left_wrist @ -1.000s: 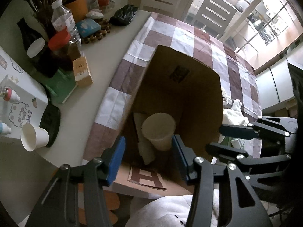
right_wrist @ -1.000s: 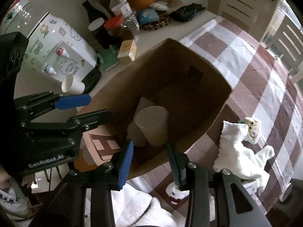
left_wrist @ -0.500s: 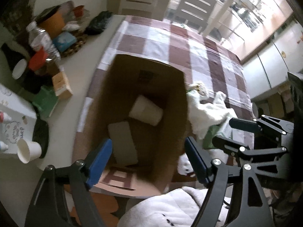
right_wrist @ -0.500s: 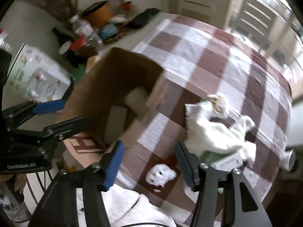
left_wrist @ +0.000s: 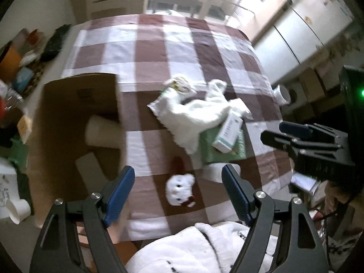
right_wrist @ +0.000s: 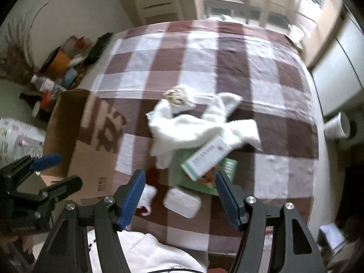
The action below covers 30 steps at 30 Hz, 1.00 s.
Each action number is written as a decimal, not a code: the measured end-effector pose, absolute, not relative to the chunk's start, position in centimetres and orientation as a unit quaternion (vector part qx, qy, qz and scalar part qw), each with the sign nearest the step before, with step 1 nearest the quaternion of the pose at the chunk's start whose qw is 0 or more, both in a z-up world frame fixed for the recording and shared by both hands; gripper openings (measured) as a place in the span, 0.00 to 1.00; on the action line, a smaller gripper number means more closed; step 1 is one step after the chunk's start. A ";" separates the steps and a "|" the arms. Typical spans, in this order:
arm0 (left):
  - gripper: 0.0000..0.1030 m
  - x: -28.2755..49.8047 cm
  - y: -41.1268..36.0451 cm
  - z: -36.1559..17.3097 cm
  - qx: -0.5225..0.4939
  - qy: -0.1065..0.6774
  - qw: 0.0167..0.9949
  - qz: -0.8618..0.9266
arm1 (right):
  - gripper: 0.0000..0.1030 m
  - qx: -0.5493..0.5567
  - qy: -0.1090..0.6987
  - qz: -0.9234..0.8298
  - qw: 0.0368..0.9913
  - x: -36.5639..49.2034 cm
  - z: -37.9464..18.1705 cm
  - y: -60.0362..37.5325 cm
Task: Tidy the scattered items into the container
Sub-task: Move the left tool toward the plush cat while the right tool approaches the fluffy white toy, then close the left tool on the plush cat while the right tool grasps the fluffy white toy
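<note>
Both grippers, left [left_wrist: 177, 190] & right [right_wrist: 179, 192], jaws just been opening, empty, over cloth [right_wrist: 200, 125] w/ box [left_wrist: 75, 104] beside.

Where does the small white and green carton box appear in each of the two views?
Left wrist view: the small white and green carton box lies right of centre, on a green flat packet.
Right wrist view: the box lies just below centre.
Shared landmark: the crumpled white cloth overlapping its far end.
</note>
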<state>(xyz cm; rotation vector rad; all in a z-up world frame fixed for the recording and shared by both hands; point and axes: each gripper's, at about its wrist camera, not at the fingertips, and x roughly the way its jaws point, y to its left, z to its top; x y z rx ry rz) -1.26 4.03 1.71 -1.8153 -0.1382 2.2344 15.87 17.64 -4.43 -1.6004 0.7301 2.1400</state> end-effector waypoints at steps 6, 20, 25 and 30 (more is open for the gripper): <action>0.78 -0.2 8.0 -1.4 -0.647 -0.031 0.147 0.747 | 0.64 -0.568 0.292 0.742 0.202 19.0 -6.7 19.6; 0.78 1.4 7.9 -10.8 -0.692 -0.030 0.081 0.717 | 0.64 -0.562 0.331 0.741 0.161 16.8 -10.9 23.3; 0.78 0.9 8.0 -12.3 -0.683 -0.028 0.067 0.727 | 0.64 -0.577 0.290 0.750 0.139 12.6 -12.6 23.8; 0.77 0.7 7.6 -14.1 -0.688 -0.031 0.059 0.723 | 0.64 -0.594 0.276 0.744 0.135 10.1 -15.0 24.7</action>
